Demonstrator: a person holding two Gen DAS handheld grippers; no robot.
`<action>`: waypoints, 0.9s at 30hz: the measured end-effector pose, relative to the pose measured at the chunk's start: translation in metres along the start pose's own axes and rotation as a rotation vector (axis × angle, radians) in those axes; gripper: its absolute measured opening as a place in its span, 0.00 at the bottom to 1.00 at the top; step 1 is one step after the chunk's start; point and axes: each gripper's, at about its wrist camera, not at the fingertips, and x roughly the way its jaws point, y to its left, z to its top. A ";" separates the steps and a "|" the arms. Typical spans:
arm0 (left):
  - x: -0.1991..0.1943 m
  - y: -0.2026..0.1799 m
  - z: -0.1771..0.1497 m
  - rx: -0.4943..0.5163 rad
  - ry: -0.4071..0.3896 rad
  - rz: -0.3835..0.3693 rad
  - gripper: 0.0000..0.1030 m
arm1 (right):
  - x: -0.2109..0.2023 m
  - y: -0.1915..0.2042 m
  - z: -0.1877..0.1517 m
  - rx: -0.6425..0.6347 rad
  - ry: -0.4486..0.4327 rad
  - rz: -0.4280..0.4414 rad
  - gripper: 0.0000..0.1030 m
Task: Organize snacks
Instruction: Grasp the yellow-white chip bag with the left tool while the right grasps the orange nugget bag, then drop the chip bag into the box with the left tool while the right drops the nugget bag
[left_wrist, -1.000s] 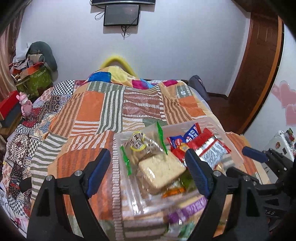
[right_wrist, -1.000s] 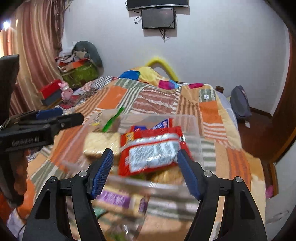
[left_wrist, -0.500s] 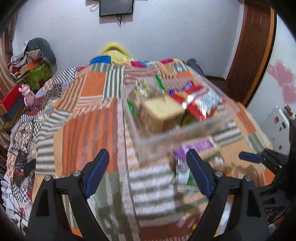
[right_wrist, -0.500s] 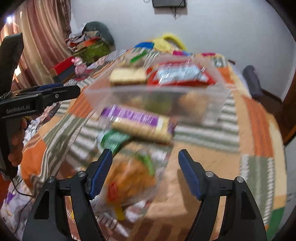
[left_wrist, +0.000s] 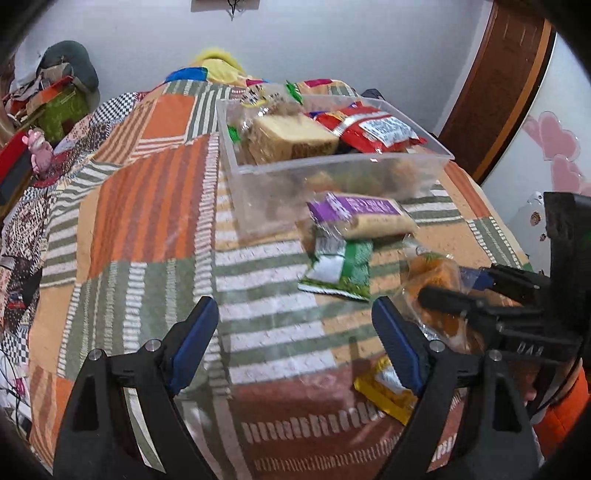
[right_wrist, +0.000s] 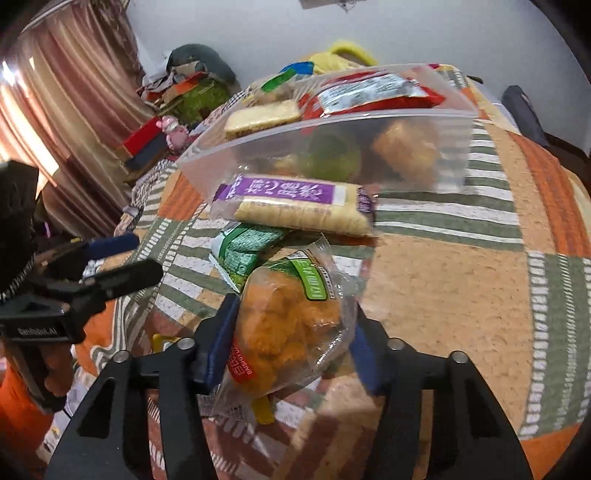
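Note:
An orange snack bag (right_wrist: 291, 328) lies on the quilt between the pads of my right gripper (right_wrist: 291, 347). Its jaws are closing and both pads press the wrapper. In the left wrist view the same bag (left_wrist: 432, 273) sits in my right gripper (left_wrist: 458, 290) at the right. My left gripper (left_wrist: 295, 343) hangs open over bare quilt, nothing between its fingers. The clear plastic bin (left_wrist: 332, 162) holds bread, a red packet and other snacks. In front of it lie a purple-labelled cracker pack (right_wrist: 295, 203), a green packet (right_wrist: 243, 247) and a yellow packet (left_wrist: 384, 391).
The patchwork quilt (left_wrist: 147, 206) covers the whole bed. Boxes, bags and a pink toy (left_wrist: 38, 147) crowd the far left side. A brown door frame (left_wrist: 498, 85) stands at the right. A hand (right_wrist: 55, 369) holds the left gripper (right_wrist: 122, 258).
Both views have tipped down from the bin to the loose packets. My right gripper's jaws have narrowed onto the orange bag. My left gripper has drawn back from the bin, still open.

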 end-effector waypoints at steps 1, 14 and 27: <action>-0.001 -0.002 -0.002 -0.002 0.004 -0.006 0.83 | -0.005 -0.001 -0.002 0.004 -0.008 -0.010 0.46; 0.008 -0.062 -0.027 0.080 0.095 -0.113 0.92 | -0.061 -0.020 -0.024 0.017 -0.093 -0.176 0.43; 0.034 -0.072 -0.032 0.098 0.073 -0.074 0.68 | -0.071 -0.022 -0.031 0.029 -0.106 -0.162 0.43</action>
